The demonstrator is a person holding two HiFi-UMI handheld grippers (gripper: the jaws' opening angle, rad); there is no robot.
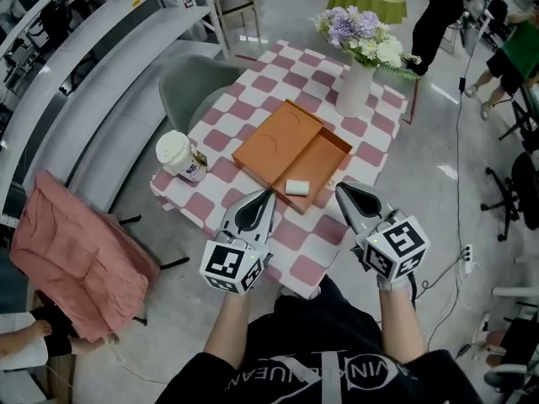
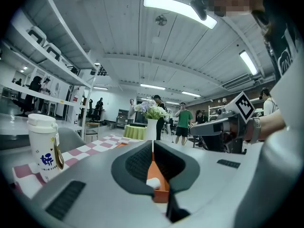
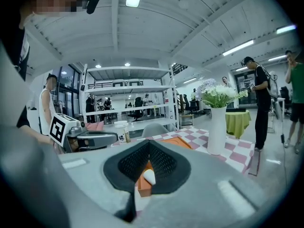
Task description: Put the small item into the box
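Restraint seems wisest: the small item (image 1: 296,187) lies inside the orange box (image 1: 322,153) by its 6 o'clock edge, while the left gripper (image 1: 266,197) and right gripper (image 1: 343,191) hover with jaws closed, empty.

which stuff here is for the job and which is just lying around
For the job:
small white item, lying in the orange box
left hand-held gripper and right hand-held gripper, both shut, empty

Just lying about:
lidded cup
flower vase
grey chair
pink cloth
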